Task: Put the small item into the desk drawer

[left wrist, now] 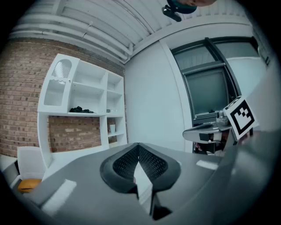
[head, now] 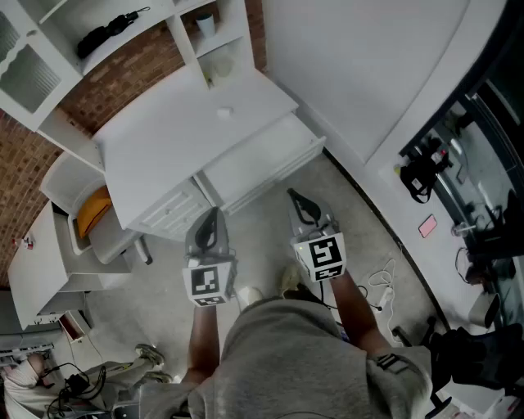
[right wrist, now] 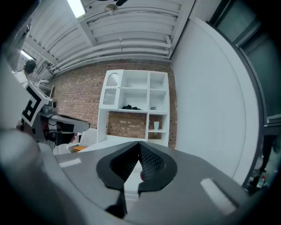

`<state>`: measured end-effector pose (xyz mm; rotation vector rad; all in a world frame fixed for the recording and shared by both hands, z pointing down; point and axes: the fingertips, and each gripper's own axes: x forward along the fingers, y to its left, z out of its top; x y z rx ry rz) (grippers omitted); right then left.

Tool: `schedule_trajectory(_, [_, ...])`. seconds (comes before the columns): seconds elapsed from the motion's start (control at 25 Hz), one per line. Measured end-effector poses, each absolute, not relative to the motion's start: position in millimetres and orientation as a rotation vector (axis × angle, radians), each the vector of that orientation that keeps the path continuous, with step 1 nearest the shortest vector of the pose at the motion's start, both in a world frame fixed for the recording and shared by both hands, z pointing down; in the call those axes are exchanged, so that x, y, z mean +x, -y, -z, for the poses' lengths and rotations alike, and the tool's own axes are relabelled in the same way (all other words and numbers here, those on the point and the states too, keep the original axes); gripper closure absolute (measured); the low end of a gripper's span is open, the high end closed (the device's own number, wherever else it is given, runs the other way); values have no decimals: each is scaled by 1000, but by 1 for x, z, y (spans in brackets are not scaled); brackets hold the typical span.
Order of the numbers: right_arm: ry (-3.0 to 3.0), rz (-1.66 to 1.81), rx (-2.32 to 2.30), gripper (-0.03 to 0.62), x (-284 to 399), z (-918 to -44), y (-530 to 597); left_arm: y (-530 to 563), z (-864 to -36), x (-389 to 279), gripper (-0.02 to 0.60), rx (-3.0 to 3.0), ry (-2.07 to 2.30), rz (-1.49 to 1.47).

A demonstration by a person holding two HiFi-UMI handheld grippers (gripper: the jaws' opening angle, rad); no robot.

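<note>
In the head view a white desk (head: 164, 155) stands ahead of me with its right drawer (head: 288, 133) pulled out; the inside looks bare. A small white item (head: 224, 112) lies on the desk top near the back. My left gripper (head: 214, 213) hovers in front of the desk's left drawers, and my right gripper (head: 294, 197) hovers just before the open drawer's front panel. Both are shut with nothing between the jaws. In the left gripper view the jaw tips (left wrist: 138, 146) meet; in the right gripper view the tips (right wrist: 139, 144) meet too.
A white shelf unit (head: 185, 34) rises behind the desk, with a black object (head: 110, 31) and a cup (head: 205, 23) on it. A chair with an orange cushion (head: 92, 211) stands at the left. Cables (head: 381, 286) lie on the floor; dark equipment (head: 422, 172) stands at the right.
</note>
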<state>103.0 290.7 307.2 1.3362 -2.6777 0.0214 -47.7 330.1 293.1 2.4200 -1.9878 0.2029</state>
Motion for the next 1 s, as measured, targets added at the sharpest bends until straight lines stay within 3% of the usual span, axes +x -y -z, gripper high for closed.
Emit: schedule_trajectory(1.0, [2724, -17, 1203, 591, 103, -320, -204, -242, -300, -42, 569, 2348, 2059, -231])
